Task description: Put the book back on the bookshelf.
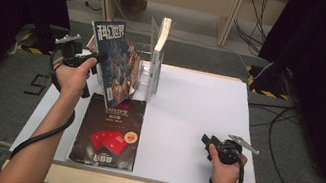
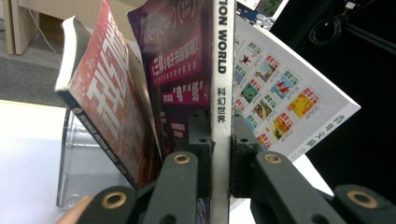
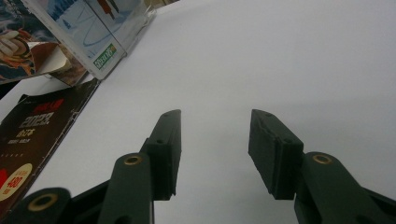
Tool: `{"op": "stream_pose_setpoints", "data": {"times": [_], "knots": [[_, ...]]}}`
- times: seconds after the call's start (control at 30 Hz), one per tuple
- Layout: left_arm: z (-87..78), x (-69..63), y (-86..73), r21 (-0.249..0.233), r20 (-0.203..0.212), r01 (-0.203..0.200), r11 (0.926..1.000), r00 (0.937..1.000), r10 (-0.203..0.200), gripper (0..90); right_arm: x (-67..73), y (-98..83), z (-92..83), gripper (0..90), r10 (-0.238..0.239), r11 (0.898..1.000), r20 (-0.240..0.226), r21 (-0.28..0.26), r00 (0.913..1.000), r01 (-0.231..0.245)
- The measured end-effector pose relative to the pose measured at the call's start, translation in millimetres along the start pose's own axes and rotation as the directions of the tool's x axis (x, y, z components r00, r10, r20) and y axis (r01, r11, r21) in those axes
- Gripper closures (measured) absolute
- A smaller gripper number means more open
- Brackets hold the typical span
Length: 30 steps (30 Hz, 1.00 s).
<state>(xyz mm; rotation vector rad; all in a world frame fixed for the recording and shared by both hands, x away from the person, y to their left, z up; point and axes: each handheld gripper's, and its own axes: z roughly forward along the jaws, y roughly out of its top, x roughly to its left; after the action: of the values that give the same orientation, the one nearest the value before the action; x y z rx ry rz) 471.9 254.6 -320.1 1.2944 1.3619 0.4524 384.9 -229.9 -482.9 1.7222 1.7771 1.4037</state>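
Left gripper (image 2: 222, 154) raised, clamping upright magazine (image 2: 220, 93).

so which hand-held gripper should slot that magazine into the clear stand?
Left. The left hand-held gripper already clamps the magazine by its spine beside the clear stand; the right hand-held gripper is open, far off.

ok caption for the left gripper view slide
Left tongs shut on a magazine's white spine, beside another magazine leaning in a clear stand.
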Motion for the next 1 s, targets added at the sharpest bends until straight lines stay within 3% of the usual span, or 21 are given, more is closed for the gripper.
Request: {"op": "stream_pose_setpoints", "data": {"times": [0.47, 0.7, 0.9, 1.0], "knots": [[27.6, -8.5, 29.2, -0.053, -0.048, -0.023, 0.9983, 0.9986, 0.020, 82.2, -2.3, -0.9, 0.6, 55.3, -0.005, 1.000, 0.001, 0.001, 1.0000, 0.005], [46.6, -9.1, 45.0, -0.094, -0.109, -0.063, 0.9936, 0.9927, 0.053, 82.2, -2.5, -0.4, 0.1, 55.3, -0.001, 1.000, -0.002, -0.003, 1.0000, 0.001], [67.7, -0.7, 38.4, -0.126, -0.167, -0.135, 0.9829, 0.9794, 0.113, 82.1, -2.5, -1.6, 1.2, 55.3, -0.011, 1.000, -0.002, 0.004, 0.9999, 0.011], [76.9, 9.7, 30.4, -0.109, -0.184, -0.121, 0.9867, 0.9780, 0.099, 82.1, -1.3, -1.7, 0.9, 55.3, -0.020, 1.000, -0.005, 0.001, 0.9998, 0.020]]}}
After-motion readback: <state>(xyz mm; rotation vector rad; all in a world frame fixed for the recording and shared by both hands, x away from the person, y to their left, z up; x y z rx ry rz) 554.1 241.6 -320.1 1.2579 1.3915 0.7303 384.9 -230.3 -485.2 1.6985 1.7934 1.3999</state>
